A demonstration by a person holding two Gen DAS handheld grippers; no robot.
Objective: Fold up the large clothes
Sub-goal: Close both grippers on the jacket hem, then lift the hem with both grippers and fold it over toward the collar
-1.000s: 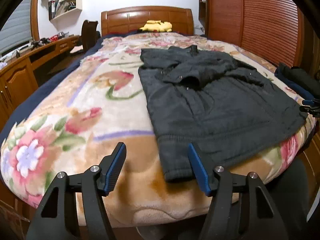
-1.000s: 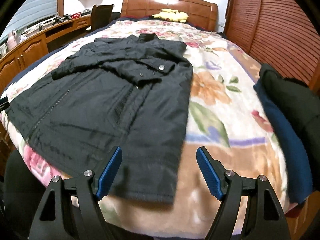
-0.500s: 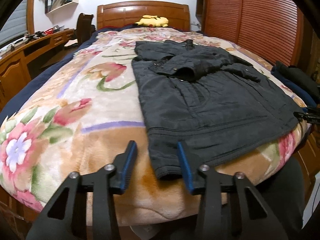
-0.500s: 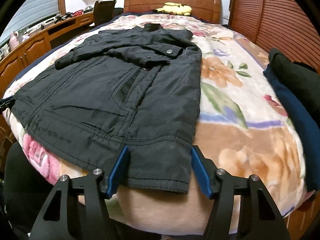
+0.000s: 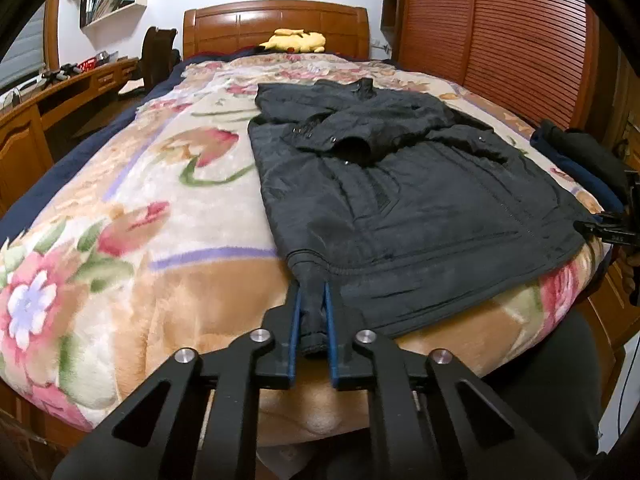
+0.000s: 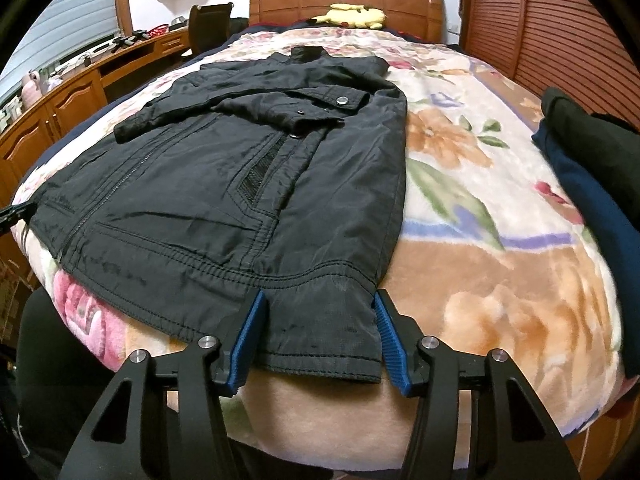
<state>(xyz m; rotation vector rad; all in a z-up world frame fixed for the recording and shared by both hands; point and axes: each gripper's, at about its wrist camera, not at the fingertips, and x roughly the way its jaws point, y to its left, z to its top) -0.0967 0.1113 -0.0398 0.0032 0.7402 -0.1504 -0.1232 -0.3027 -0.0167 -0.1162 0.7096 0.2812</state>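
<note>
The jacket (image 6: 248, 184) is lying flat on the bed (image 6: 500, 280), its hem at the near edge; the left gripper (image 5: 312, 320) is pinching one hem corner tight; the right gripper (image 6: 318, 336) is closing around the other corner, pads not yet pressing; a thin bite is risking slippage when lifting; the folded sleeves may be sliding loose; folded clothes (image 6: 592, 168) are crowding the right edge.

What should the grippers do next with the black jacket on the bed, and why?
Probably let the right gripper finish closing first. The left gripper already pinches one hem corner of the black padded jacket, while the right one's jaws are closing with the other corner between them, so lifting now would raise only one side off the floral blanket.
</note>
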